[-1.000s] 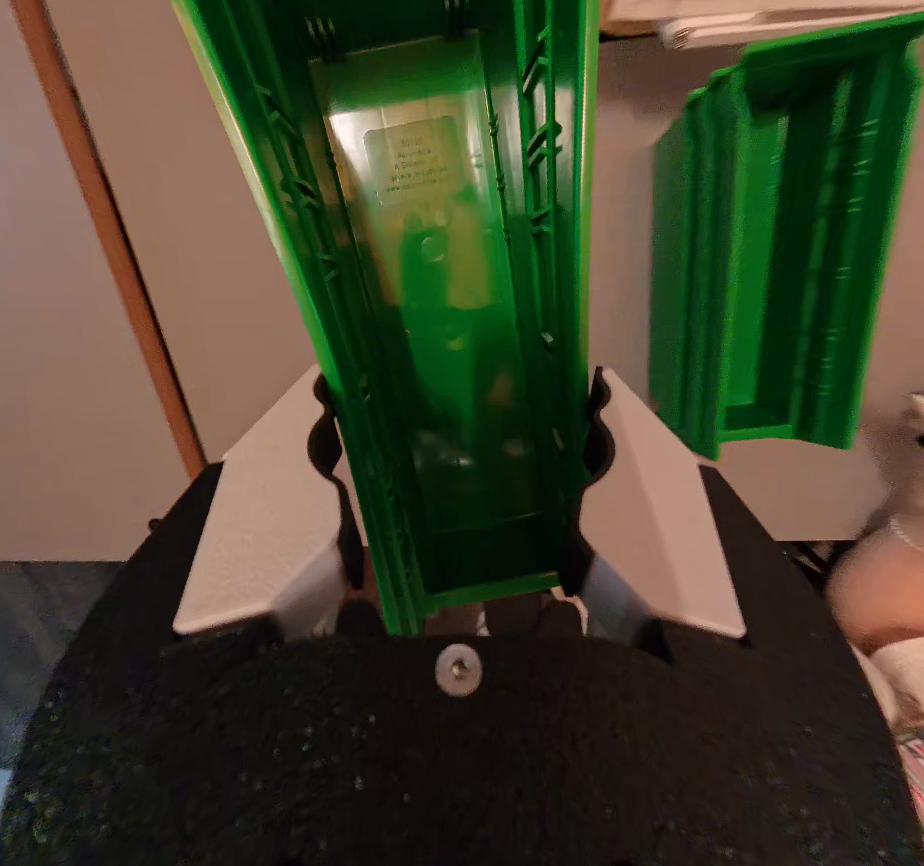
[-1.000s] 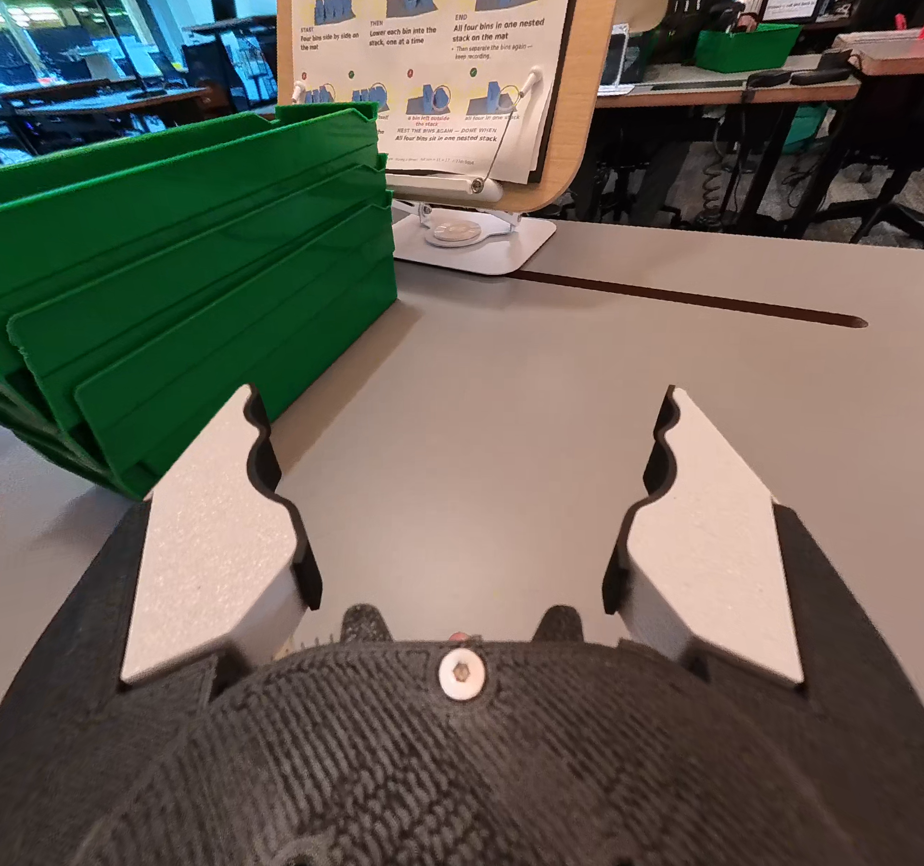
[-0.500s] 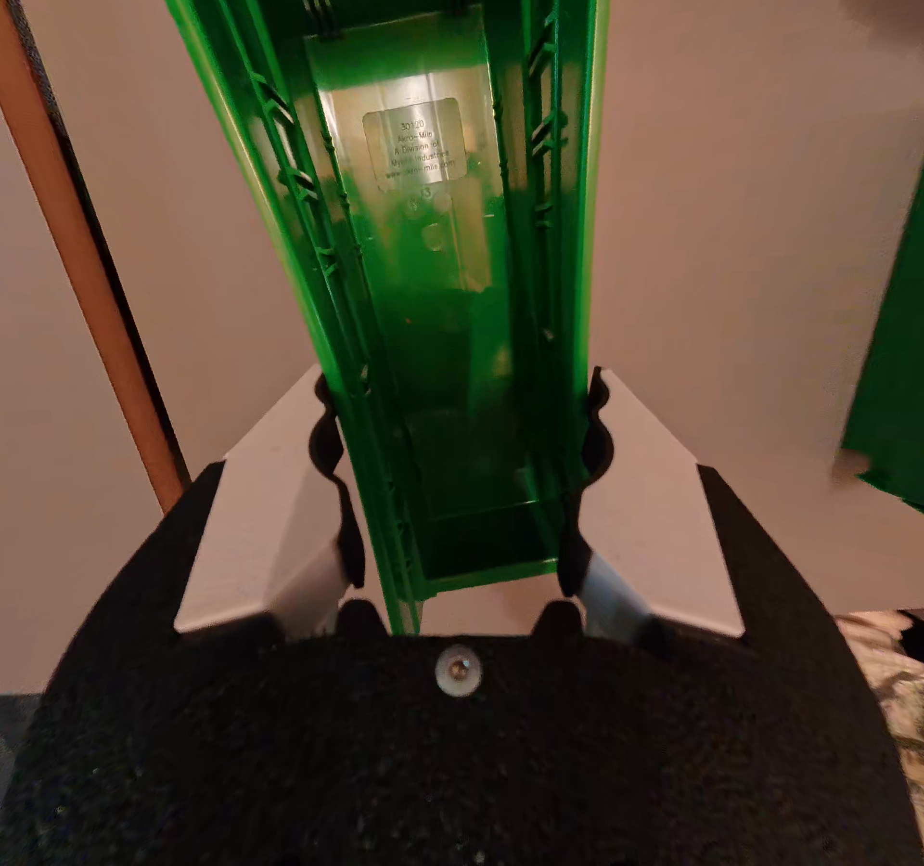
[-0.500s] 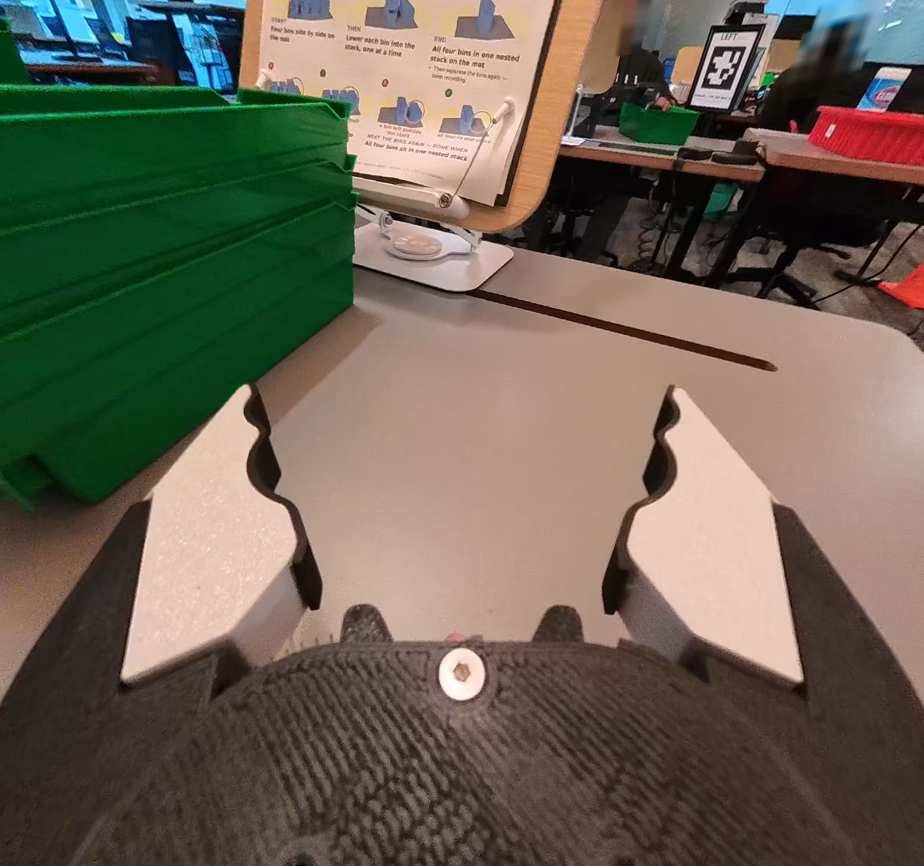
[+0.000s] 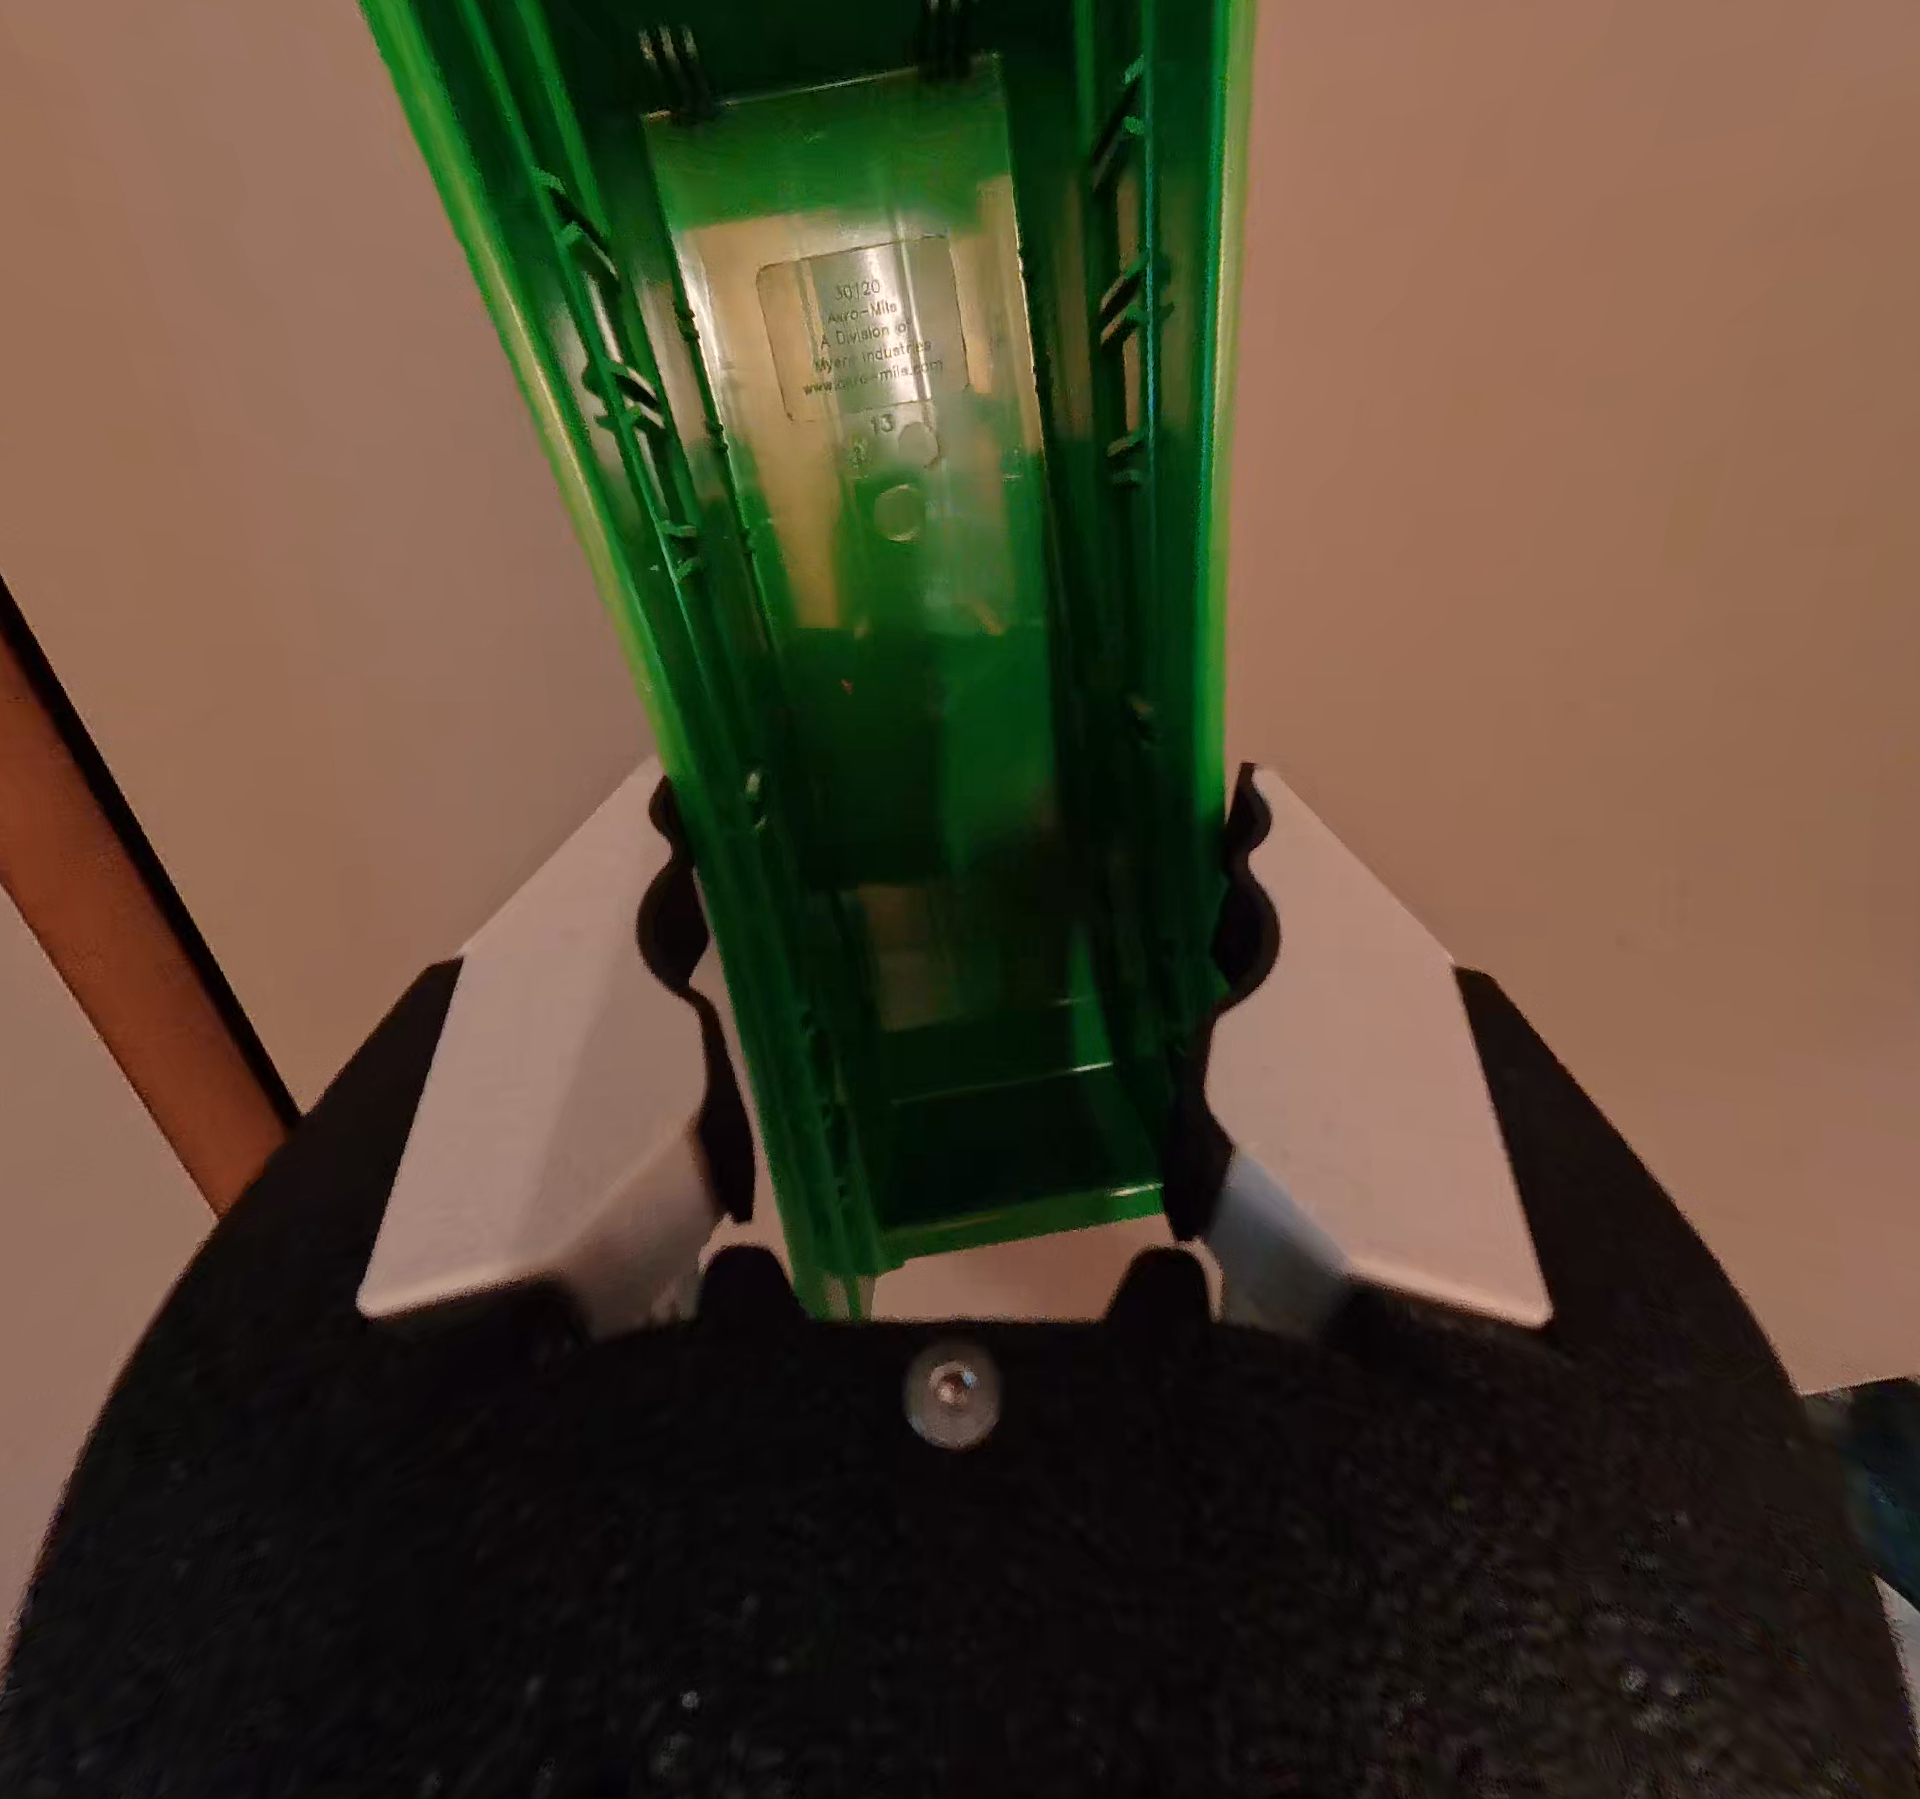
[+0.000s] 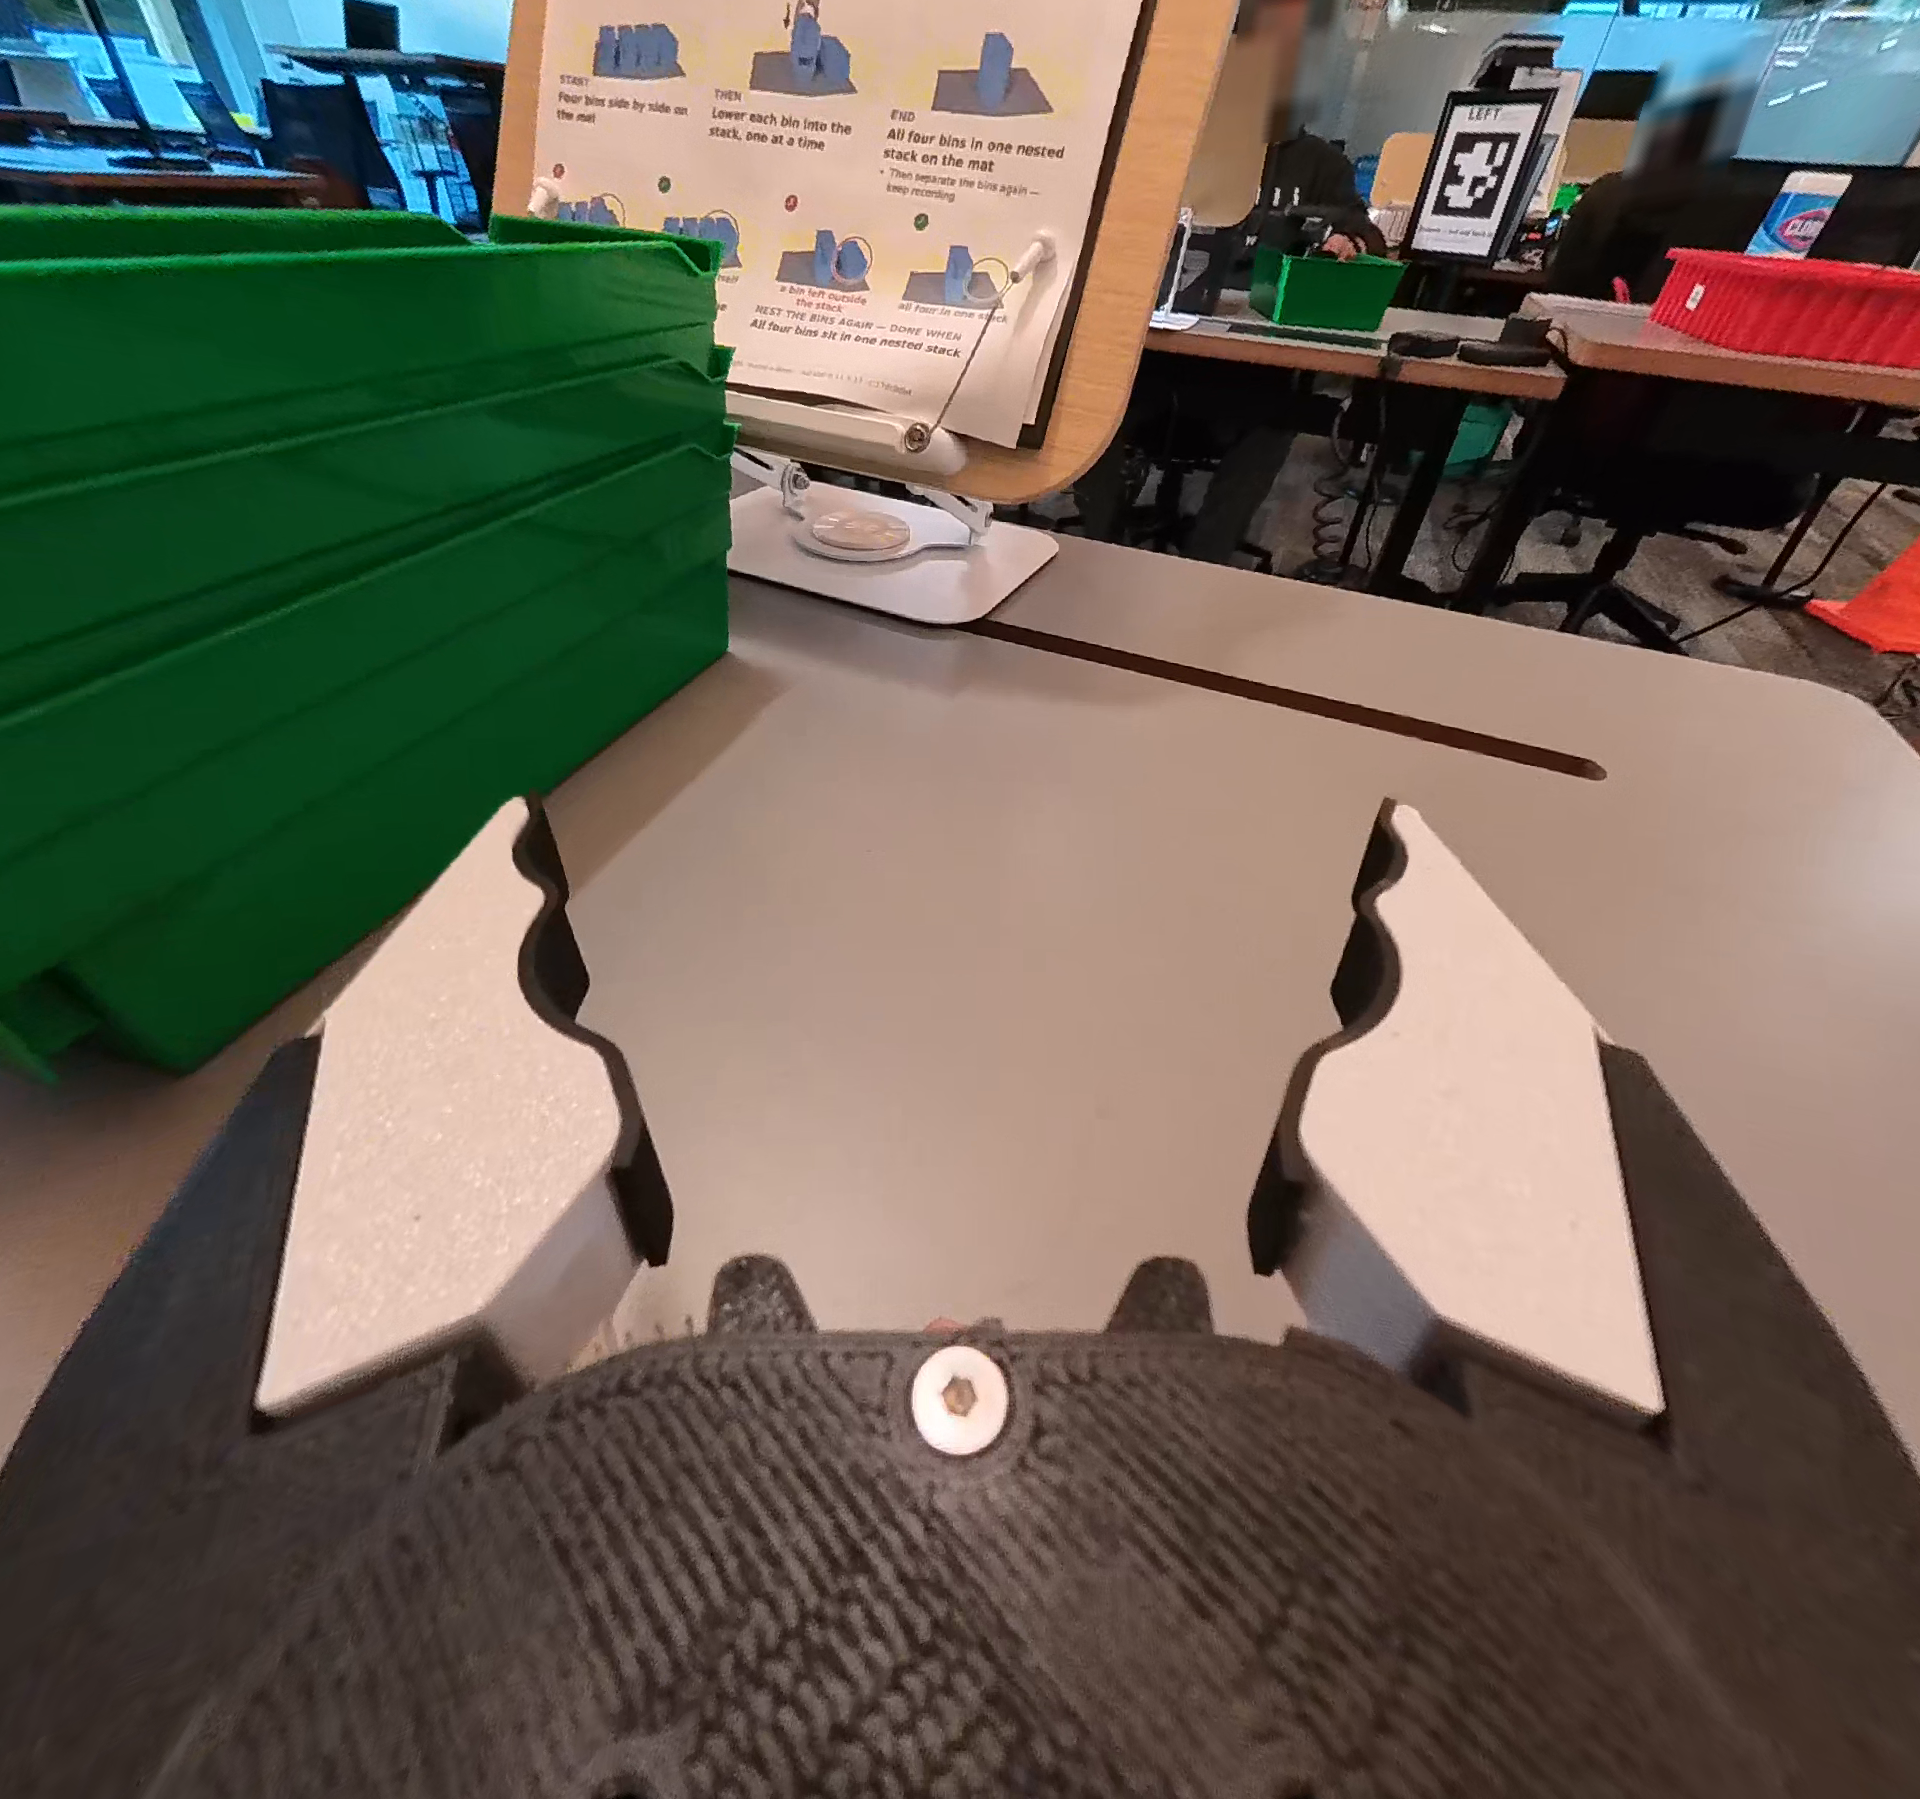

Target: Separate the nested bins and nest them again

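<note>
Since a second ago we have swung our left gripper off the other bins, still pinching one green bin by its near end over bare desk. That long overhang could lever loose. Our right gripper hangs spread and empty, the nested stack just left of it, easily clipped.
</note>
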`<action>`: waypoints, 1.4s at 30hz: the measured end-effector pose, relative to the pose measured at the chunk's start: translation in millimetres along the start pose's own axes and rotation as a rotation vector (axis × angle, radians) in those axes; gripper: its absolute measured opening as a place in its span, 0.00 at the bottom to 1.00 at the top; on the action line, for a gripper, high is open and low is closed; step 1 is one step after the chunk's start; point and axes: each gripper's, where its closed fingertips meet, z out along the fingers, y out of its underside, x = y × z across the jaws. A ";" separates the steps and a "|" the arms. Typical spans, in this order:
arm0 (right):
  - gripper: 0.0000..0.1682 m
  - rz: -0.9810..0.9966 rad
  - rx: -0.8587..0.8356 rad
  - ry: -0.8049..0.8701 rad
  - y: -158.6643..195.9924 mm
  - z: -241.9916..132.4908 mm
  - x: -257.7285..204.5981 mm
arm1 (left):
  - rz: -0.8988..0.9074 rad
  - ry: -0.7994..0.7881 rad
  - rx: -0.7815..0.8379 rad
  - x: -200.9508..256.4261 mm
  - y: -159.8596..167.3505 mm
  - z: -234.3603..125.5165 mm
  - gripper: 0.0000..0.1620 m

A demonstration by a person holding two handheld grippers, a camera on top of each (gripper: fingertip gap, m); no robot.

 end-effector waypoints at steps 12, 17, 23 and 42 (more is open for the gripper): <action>0.88 -0.004 -0.022 0.010 7.0 0.6 2.1 | -0.062 -0.092 0.211 38.5 -48.6 -78.3 0.77; 0.89 -0.033 -0.019 0.010 4.6 0.2 -0.5 | -0.114 -0.035 0.297 131.2 -71.7 -146.7 0.79; 0.89 -0.018 -0.013 -0.026 3.8 -0.2 -8.4 | -0.072 0.078 0.187 276.9 -55.8 -166.2 0.82; 0.90 0.007 0.011 -0.044 3.4 1.0 -7.9 | 0.128 -0.153 -0.026 448.0 -35.5 -62.5 0.85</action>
